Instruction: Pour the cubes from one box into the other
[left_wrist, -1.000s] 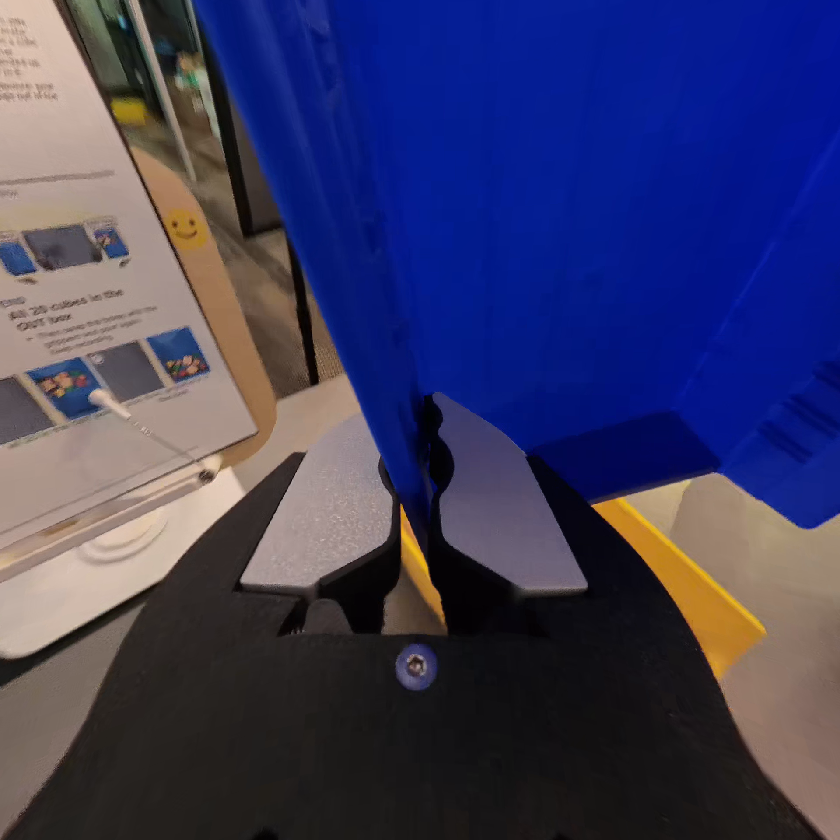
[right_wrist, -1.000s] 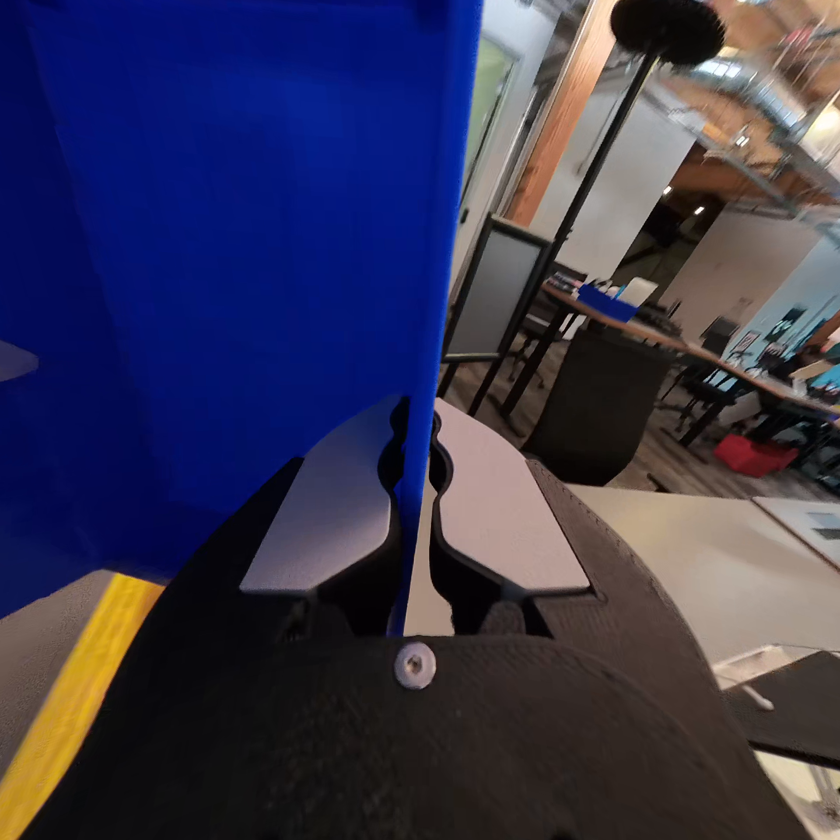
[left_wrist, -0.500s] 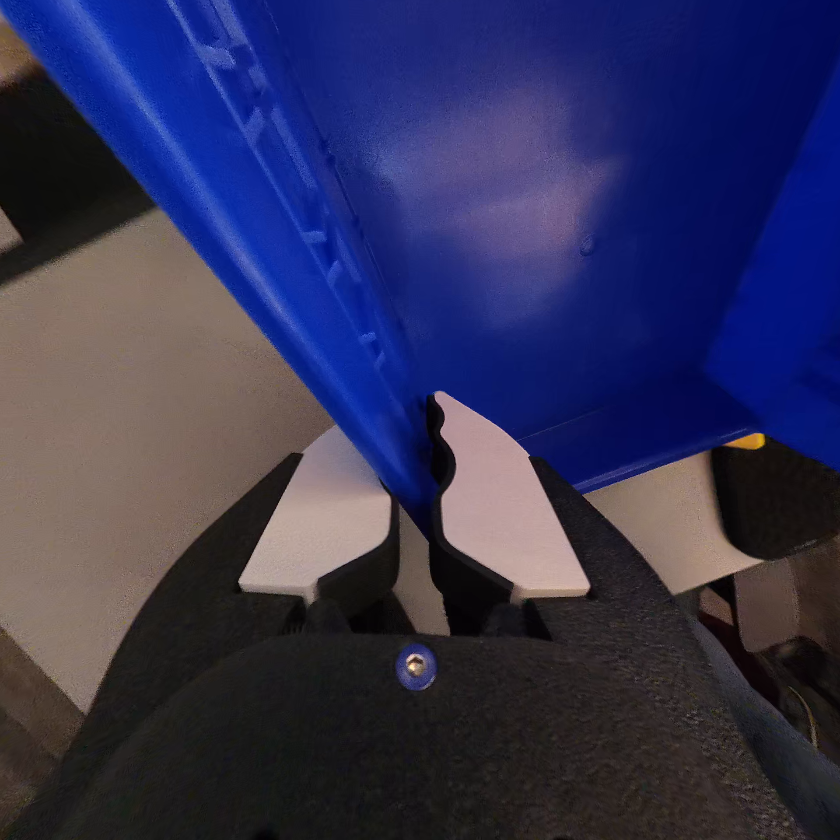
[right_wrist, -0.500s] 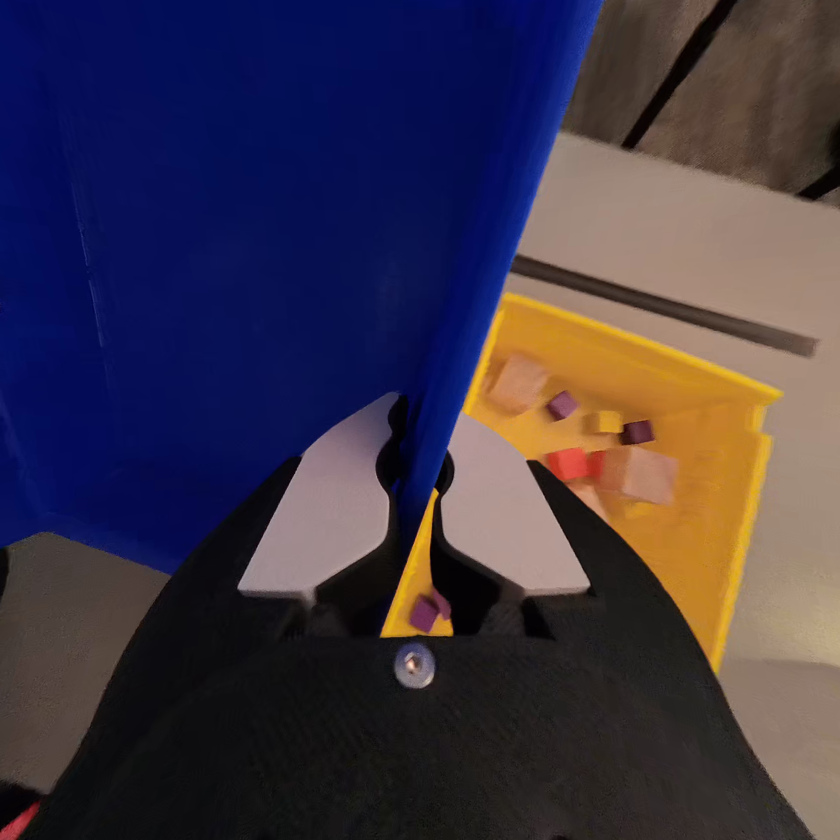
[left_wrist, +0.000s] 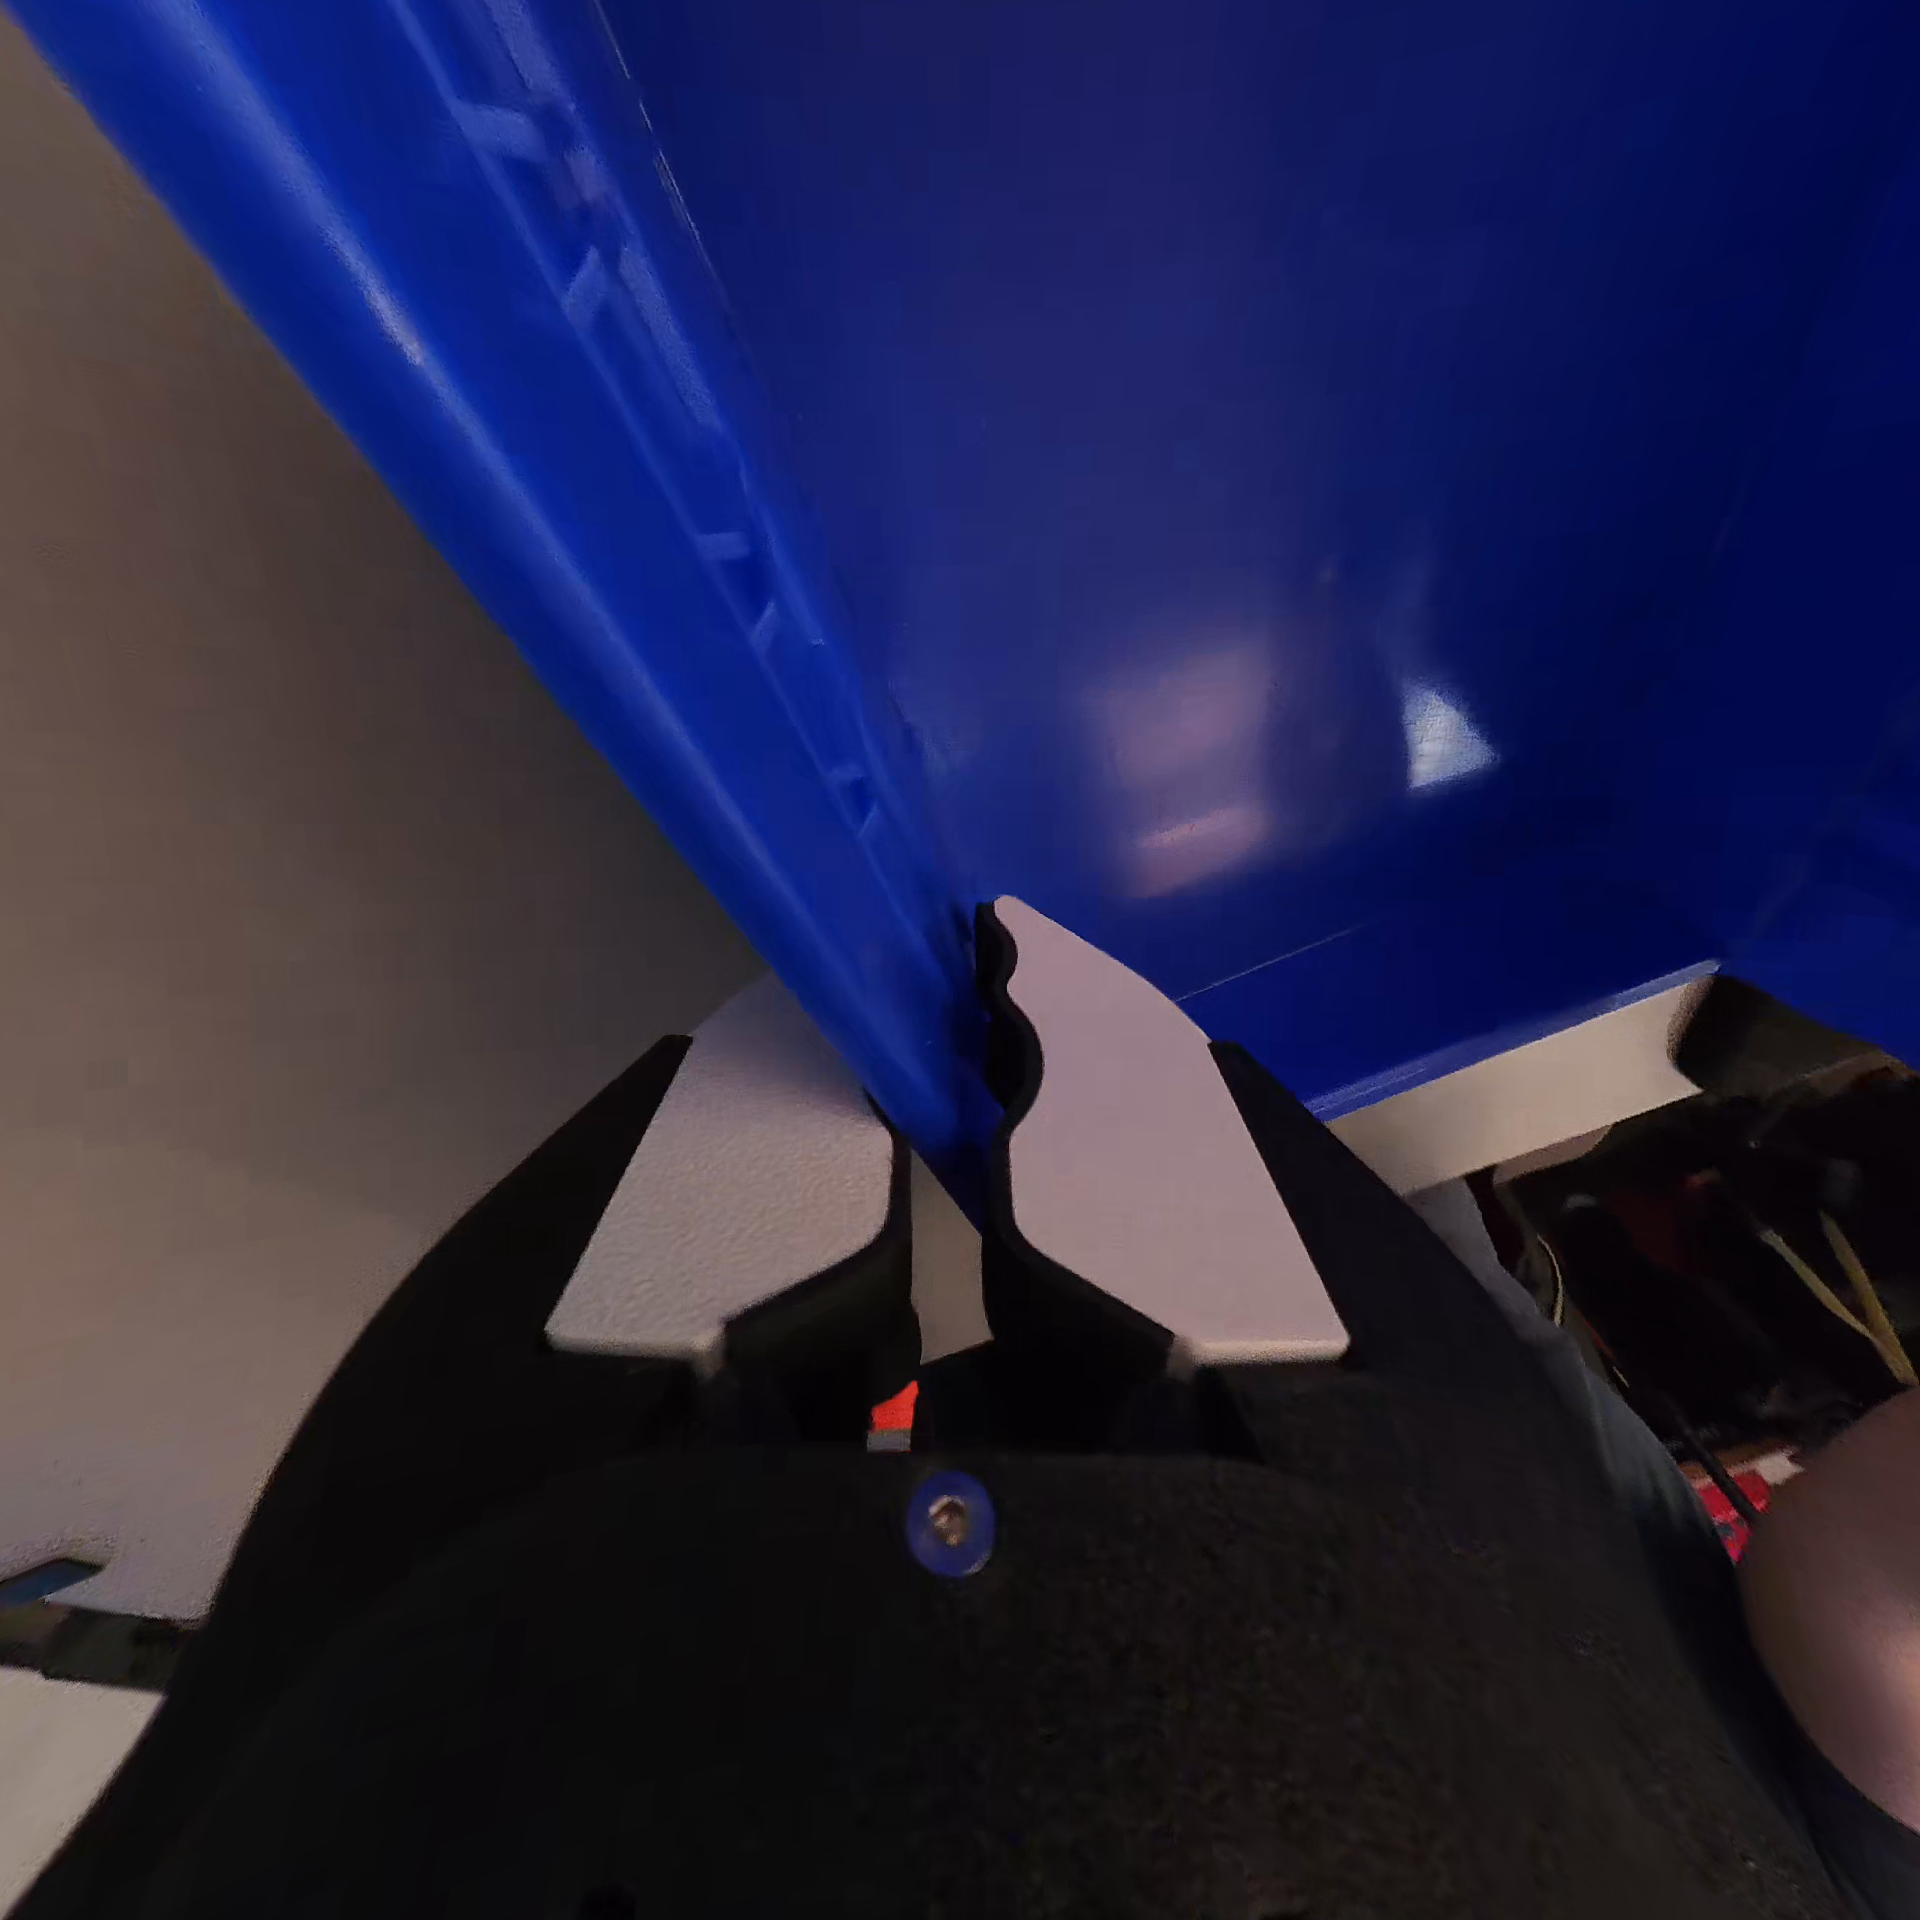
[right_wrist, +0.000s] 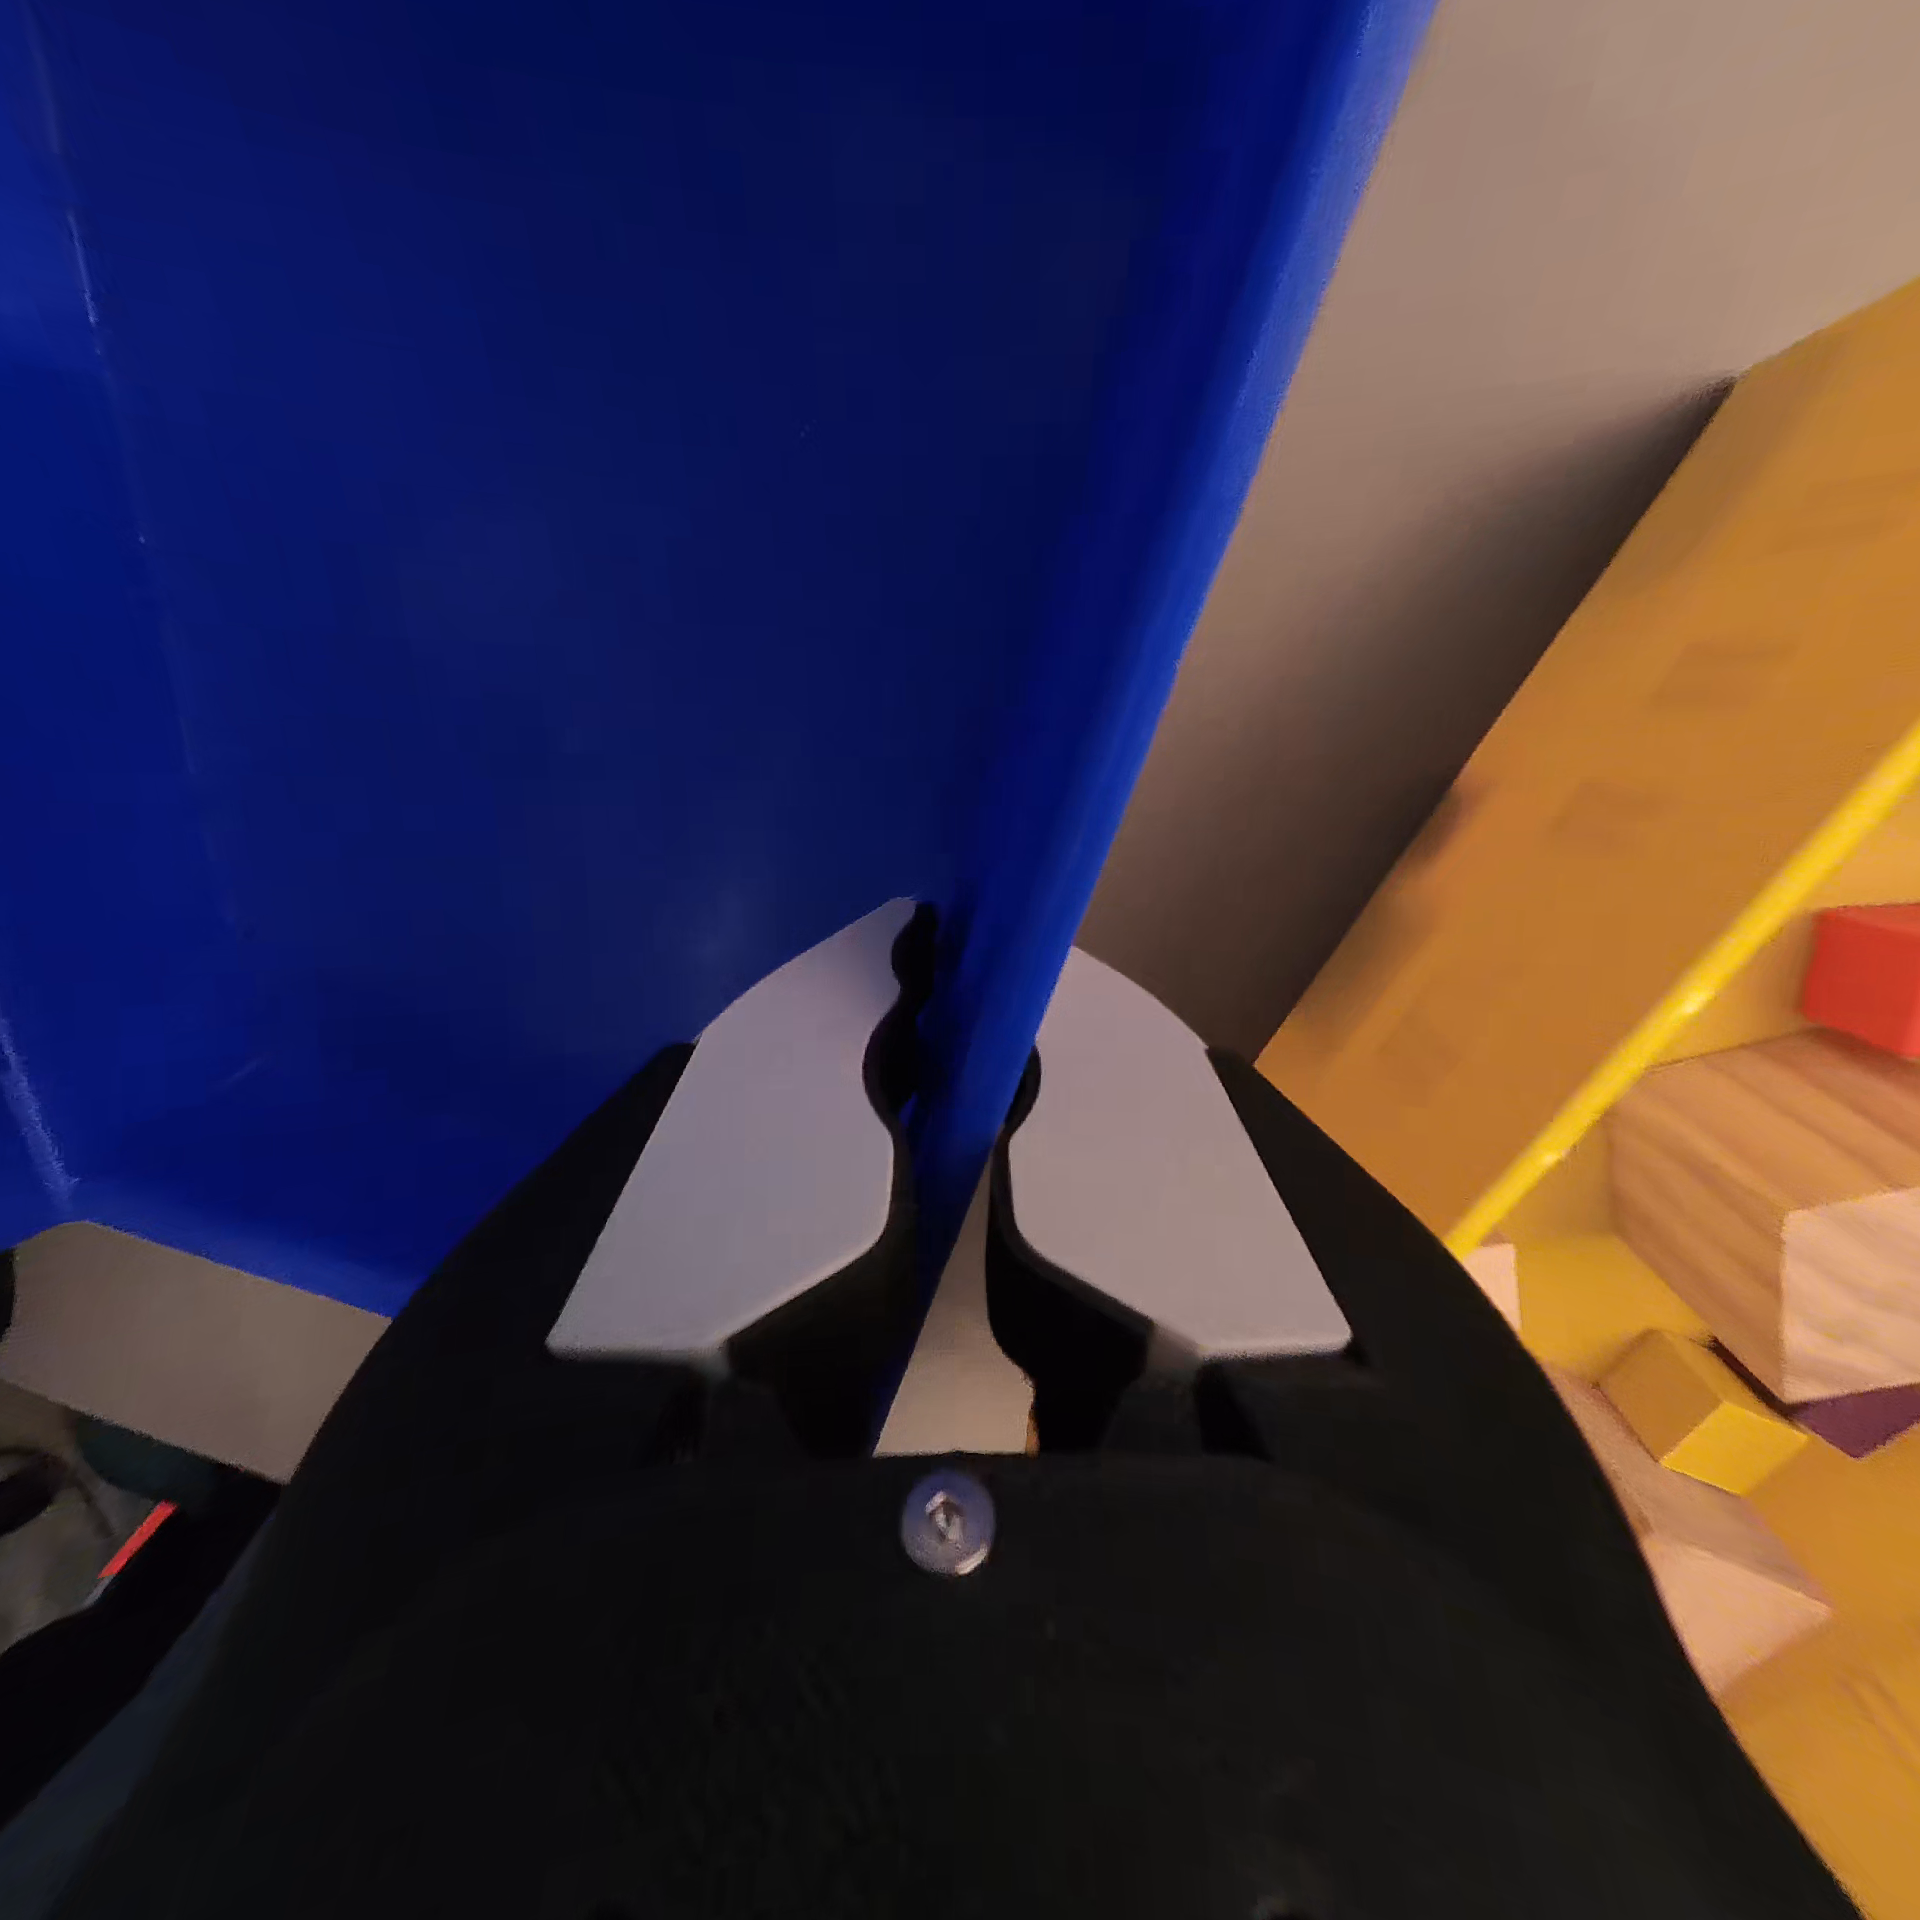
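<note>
Both grippers hold the blue box (left_wrist: 1247, 416) by opposite walls. My left gripper (left_wrist: 961, 997) is shut on its left wall. My right gripper (right_wrist: 971, 987) is shut on its right wall (right_wrist: 1091, 727). The blue box's smooth inside shows in both views (right_wrist: 468, 520), and no cubes show in it. The yellow box (right_wrist: 1621, 665) sits on the table just right of the blue box. It holds several cubes: a red one (right_wrist: 1860, 977), a large plain wooden one (right_wrist: 1756, 1195), a small yellow one (right_wrist: 1704, 1413) and a purple one (right_wrist: 1860, 1423).
The pale table top (left_wrist: 260, 831) spreads to the left of the blue box. The table's near edge (left_wrist: 1507, 1101) shows under the blue box, with dark clutter and cables (left_wrist: 1714, 1247) below it. A person's hand (left_wrist: 1849, 1621) is at the lower right.
Both grippers have swung the blue box from upright over the yellow box down and towards me. The room and sign have left view. The yellow box with cubes is now close on the right.
</note>
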